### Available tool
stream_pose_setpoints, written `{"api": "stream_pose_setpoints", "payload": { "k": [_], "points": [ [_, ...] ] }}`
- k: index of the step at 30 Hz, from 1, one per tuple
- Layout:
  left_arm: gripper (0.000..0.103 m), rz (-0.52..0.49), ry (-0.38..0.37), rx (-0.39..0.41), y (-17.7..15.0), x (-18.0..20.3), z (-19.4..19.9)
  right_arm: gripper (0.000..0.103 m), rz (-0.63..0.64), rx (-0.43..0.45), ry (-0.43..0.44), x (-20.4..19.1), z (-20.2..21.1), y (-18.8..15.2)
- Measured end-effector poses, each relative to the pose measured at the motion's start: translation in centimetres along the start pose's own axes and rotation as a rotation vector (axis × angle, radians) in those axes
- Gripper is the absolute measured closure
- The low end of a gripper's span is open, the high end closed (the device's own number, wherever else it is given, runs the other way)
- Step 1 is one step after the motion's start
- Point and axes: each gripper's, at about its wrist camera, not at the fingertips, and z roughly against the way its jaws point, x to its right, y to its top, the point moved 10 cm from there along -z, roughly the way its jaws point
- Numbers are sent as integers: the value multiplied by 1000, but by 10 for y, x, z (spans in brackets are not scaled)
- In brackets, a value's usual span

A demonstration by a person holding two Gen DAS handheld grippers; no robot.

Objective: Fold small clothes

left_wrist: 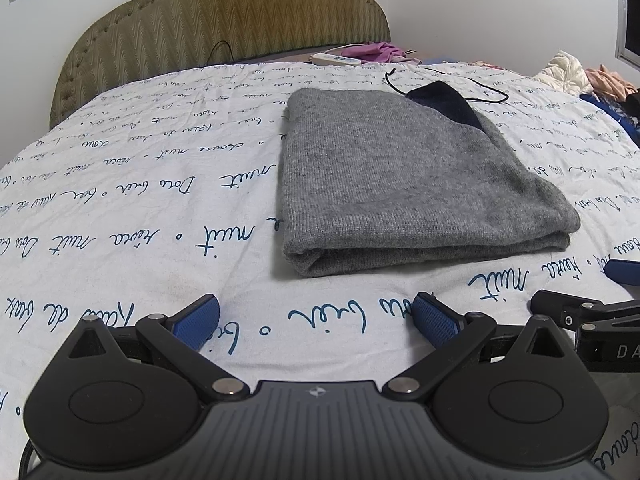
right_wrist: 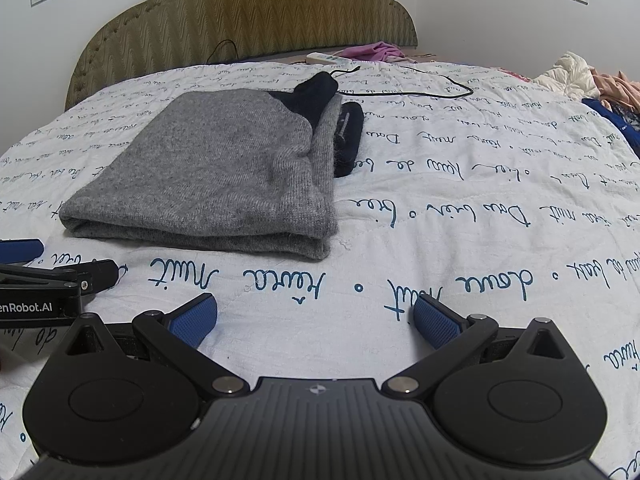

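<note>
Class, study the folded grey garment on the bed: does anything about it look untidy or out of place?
Yes. On the grey garment, dark navy fabric sticks out along its right edge, so the fold isn't neat.

Even indoor light, fisheye-warped edges

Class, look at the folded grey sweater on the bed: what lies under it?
The folded grey sweater rests on the white script-printed bedspread. A dark navy part pokes out at its far right edge; the rest is covered.
</note>
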Motion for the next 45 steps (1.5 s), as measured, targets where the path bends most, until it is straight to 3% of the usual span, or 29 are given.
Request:
{"api": "stream_pose_setpoints", "payload": {
  "k": [45],
  "points": [
    [0, 29, 5, -44, 1, 1, -3, 0, 2, -2, -2, 0, -2, 0]
  ]
}}
